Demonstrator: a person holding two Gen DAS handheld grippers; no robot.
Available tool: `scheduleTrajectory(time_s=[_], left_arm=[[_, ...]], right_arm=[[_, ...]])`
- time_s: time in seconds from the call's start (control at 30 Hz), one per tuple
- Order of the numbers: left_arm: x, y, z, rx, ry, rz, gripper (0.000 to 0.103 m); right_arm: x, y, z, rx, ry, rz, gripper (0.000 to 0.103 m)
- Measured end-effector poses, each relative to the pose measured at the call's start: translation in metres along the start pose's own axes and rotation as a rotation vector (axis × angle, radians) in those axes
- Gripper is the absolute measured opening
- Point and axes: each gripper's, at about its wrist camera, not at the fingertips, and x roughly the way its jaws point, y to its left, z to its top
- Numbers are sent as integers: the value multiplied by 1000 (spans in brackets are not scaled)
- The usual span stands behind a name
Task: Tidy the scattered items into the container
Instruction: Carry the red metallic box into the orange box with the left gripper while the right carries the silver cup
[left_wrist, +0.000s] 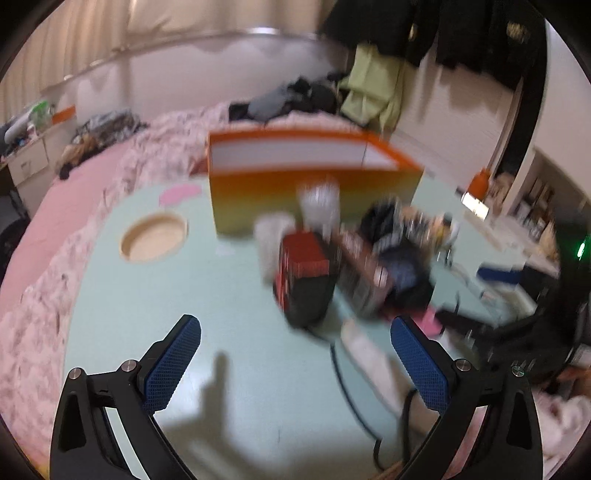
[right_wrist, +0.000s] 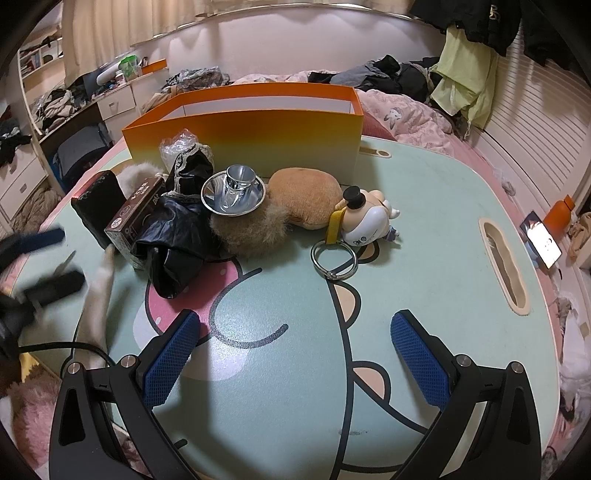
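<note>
Both tongs stand with their blue pads wide apart and nothing between them. From the right tongs (right_wrist: 295, 354), the heap of scattered things lies ahead on the bench (right_wrist: 424, 229): a metal ring (right_wrist: 334, 260) at 12 o'clock, near but not touching the pads; a small figure with a black top hat (right_wrist: 364, 218) just beyond it; a brown plush (right_wrist: 306, 195) and a silver funnel (right_wrist: 233, 192) toward 11 o'clock; a black bag (right_wrist: 173, 225) and a dark box (right_wrist: 131, 218) toward 10 o'clock. The orange container (right_wrist: 243, 129) stands upright behind the heap. From the left tongs (left_wrist: 295, 365), through heavy blur, a red and black box (left_wrist: 304, 273) sits at 12 o'clock, with the container behind it.
</note>
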Motion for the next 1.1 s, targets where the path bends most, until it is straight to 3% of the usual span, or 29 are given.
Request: scheduleTrajectory(time_s=[0.07,0.2,0.3,0.37,0.4,0.57,0.73,0.77,0.9,1.03,1.1], left_arm=[[2,3,7,-14,-14,-1,90],[16,8,12,-61,17,-41,79],[29,7,13,-58,38,-41,55],[37,3,12,-50,57,-41,31],[38,3,11,-50,62,-45,28],[22,3,5,-39,-11,-62,27],[10,-4,-3,-20,-71,-55,27],[8,-6,-5,-20,-76,-66,27],[11,-10,-12,-6,-66,-89,27],[14,-9,-13,-19,-53,-100,27],[13,-9,-13,-21,-55,-101,27]], right_arm=[[0,-1,0,1,-1,1,103],[0,0,0,1,-2,1,103],[0,0,0,1,-4,0,103],[-1,-1,0,2,-6,1,103],[-1,-2,0,4,-8,-1,103],[-7,-9,0,53,-39,3,102],[-32,-3,16,18,-186,19,94],[-35,-1,22,11,-212,28,92],[-23,7,48,15,-214,92,62],[-5,9,59,52,-175,149,56],[2,12,60,44,-151,168,45]])
